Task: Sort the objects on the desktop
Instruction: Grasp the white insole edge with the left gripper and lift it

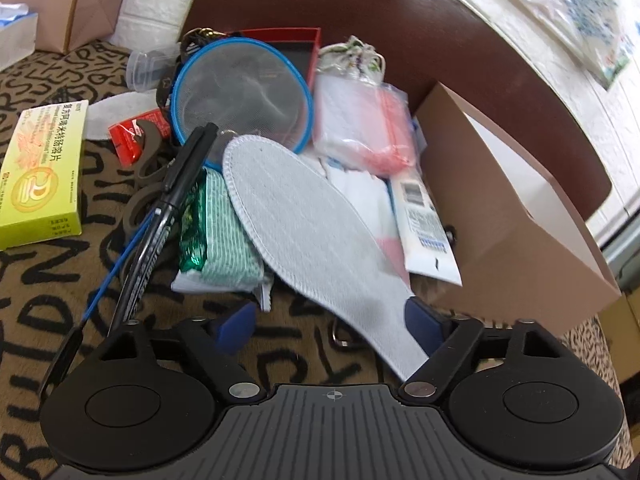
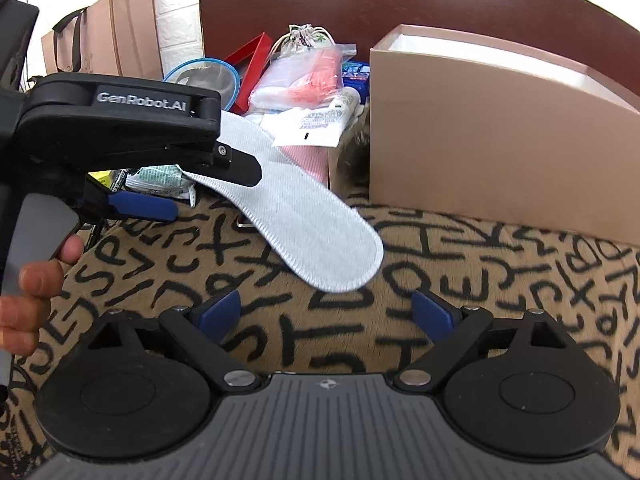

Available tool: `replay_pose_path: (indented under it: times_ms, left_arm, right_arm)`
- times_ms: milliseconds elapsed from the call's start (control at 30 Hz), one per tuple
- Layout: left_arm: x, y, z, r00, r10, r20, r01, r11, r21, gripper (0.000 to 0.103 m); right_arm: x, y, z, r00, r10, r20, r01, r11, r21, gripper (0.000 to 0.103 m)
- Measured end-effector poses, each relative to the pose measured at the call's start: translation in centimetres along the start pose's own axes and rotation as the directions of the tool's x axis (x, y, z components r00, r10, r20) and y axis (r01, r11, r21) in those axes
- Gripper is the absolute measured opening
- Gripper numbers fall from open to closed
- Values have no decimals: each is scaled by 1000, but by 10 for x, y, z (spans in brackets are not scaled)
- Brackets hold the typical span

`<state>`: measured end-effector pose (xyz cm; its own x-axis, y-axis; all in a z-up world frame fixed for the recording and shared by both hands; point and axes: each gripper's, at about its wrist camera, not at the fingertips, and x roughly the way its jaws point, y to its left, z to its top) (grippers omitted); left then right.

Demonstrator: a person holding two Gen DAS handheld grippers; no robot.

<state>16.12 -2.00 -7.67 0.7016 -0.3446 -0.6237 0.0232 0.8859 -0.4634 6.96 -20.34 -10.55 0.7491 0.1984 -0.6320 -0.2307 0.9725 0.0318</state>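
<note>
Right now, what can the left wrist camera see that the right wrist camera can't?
Only the left wrist view shows the yellow-green cardboard medicine box and the black marker pen. Only the right wrist view shows a person's hand holding the left hand-held gripper from outside. Both show the white fabric shoe insole and the open tan cardboard box.
</note>
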Motion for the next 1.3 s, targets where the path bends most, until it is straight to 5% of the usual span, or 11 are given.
replay_pose_path:
  times_ms: [400,567,800,967,1133,1300]
  left_arm:
    - [17,1,13,998,-54,-13,53,994,-98,70]
    - [18,6,12,999,-49,-15,47,992,-115,30]
    - [0,1,11,997,-83,10,83,992,-94,6]
    - [-18,1,2,994,-110,-13,109,992,-70,1]
    - [-32,3,-13,993,-107,-53,103,992,-70,1]
    - [-39,-3,-20,995,-86,-54,84,996,-33,2]
  right_arm:
    - [29,-4,23,999,48,12,-47,996,-80,93]
    - [34,-5,28,997,78,11,-77,994,-75,78]
    - [16,4,19,995,99,7,-98,989,-107,59]
    - [-2,5,9,992,126,-6,-126,989,-82,27]
    - [-21,6,-4,989,145,-17,-146,986,-76,26]
    - [-36,10,-11,989,149,-1,-149,986,-74,37]
